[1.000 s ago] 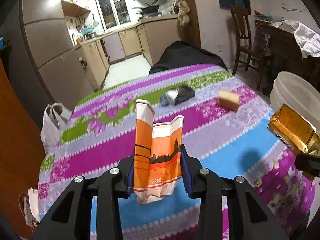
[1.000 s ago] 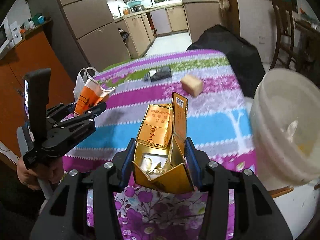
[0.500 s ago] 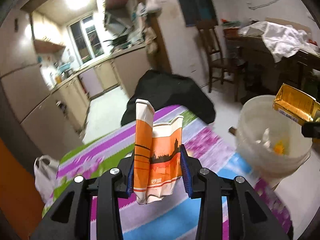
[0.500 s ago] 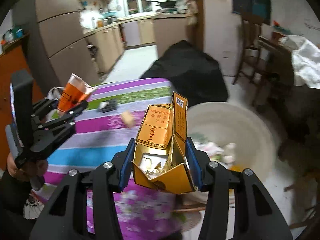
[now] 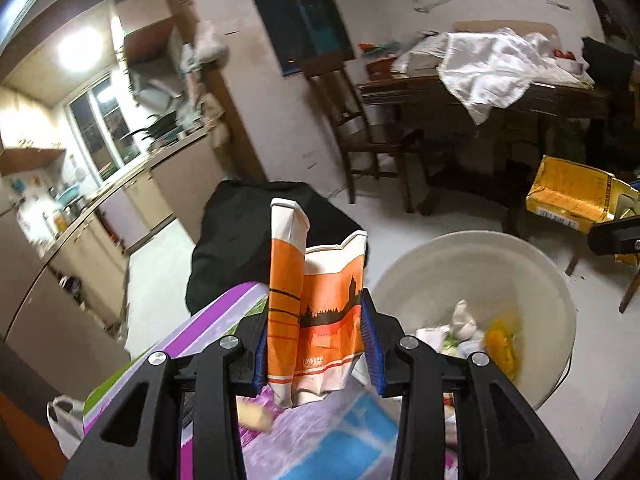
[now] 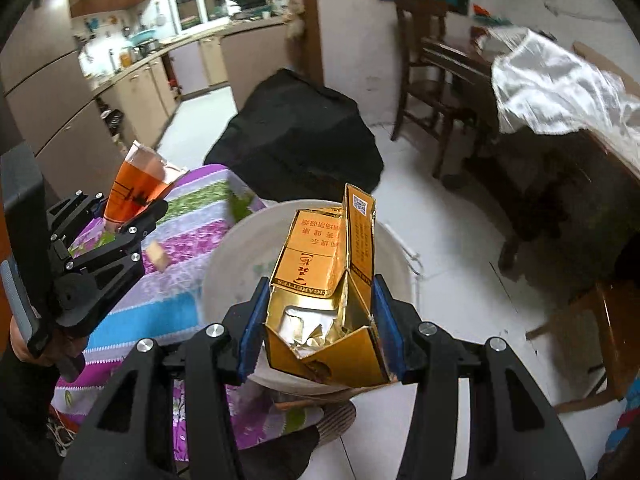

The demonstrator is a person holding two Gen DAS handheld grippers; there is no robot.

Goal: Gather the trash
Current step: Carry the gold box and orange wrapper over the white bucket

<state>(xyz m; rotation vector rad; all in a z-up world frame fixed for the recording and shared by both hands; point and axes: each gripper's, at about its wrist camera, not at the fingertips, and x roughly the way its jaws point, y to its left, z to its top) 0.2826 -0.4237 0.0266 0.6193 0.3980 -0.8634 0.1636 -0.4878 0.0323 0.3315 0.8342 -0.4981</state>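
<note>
Left gripper (image 5: 316,344) clamped on crumpled orange-and-white paper carton (image 5: 316,312), right gripper (image 6: 320,324) on torn gold cardboard cigarette box (image 6: 332,292); both have swung off striped floral tablecloth (image 6: 180,308) to round white plastic bin (image 5: 532,264): release likely next.

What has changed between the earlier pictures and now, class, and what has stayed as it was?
Both grippers swung away from the striped floral tablecloth toward the round white plastic bucket. The gold cardboard cigarette box now hangs over it. Unchanged: left gripper clamps the crumpled orange paper cup, right gripper the box; nothing released.
</note>
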